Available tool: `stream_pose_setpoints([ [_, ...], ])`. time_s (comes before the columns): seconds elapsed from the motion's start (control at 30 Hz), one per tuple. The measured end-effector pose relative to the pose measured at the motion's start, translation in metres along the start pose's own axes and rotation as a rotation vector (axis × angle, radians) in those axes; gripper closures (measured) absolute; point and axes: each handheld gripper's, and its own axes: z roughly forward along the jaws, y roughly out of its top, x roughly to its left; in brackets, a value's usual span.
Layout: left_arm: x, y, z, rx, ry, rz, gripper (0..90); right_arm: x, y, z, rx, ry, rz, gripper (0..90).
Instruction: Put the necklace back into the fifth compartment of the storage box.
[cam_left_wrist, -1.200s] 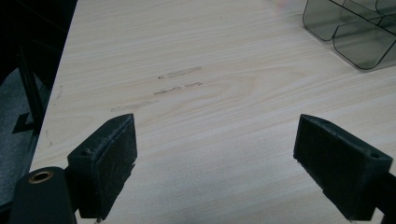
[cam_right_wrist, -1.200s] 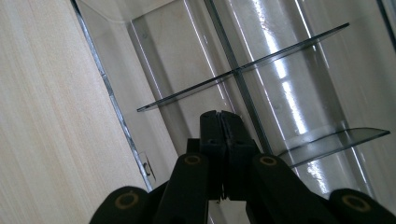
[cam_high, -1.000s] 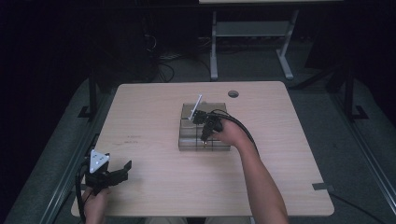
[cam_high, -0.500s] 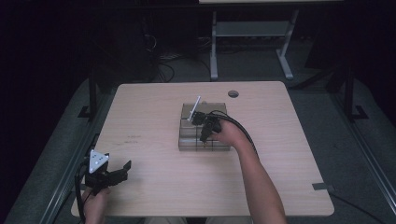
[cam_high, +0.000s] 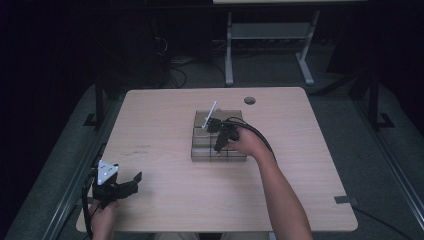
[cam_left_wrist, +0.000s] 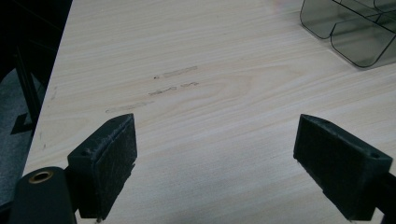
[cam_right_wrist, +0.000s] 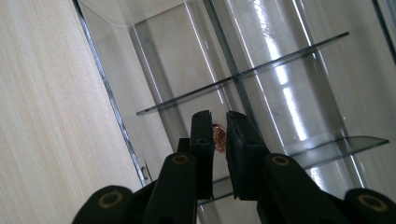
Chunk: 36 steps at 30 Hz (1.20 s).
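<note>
A smoky clear stepped organizer (cam_high: 202, 120) with several compartments stands mid-table; its corner shows in the left gripper view (cam_left_wrist: 355, 32). My right gripper (cam_high: 218, 147) points down into it. In the right gripper view its jaws (cam_right_wrist: 219, 126) stand a narrow gap apart and have just been opening. A small copper-coloured piece (cam_right_wrist: 218, 138) sits in that gap over a compartment (cam_right_wrist: 177, 70), and the pads seem just off it. My left gripper (cam_high: 131, 182) rests near the table's front left corner. Its jaws (cam_left_wrist: 212, 163) are wide open over bare wood.
The light wooden table (cam_high: 150, 125) has a round cable hole (cam_high: 250, 100) at the back and faint scuff marks (cam_left_wrist: 175, 79) on the left. A white tag (cam_high: 212, 111) stands up on the right gripper. Dark floor and a metal stand (cam_high: 270, 35) lie beyond.
</note>
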Motion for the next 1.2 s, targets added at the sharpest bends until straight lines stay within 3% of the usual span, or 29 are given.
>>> stream_pose_setpoints([
  [0.63, 0.000, 0.000, -0.002, -0.005, -0.004, 0.007, 13.0, 0.004, -0.014, -0.021, -0.009, -0.011, -0.009, 61.4],
  [1.2, 0.000, 0.000, -0.001, 0.000, -0.005, 0.011, 13.0, 0.006, -0.021, -0.034, -0.030, -0.013, -0.008, 56.7],
])
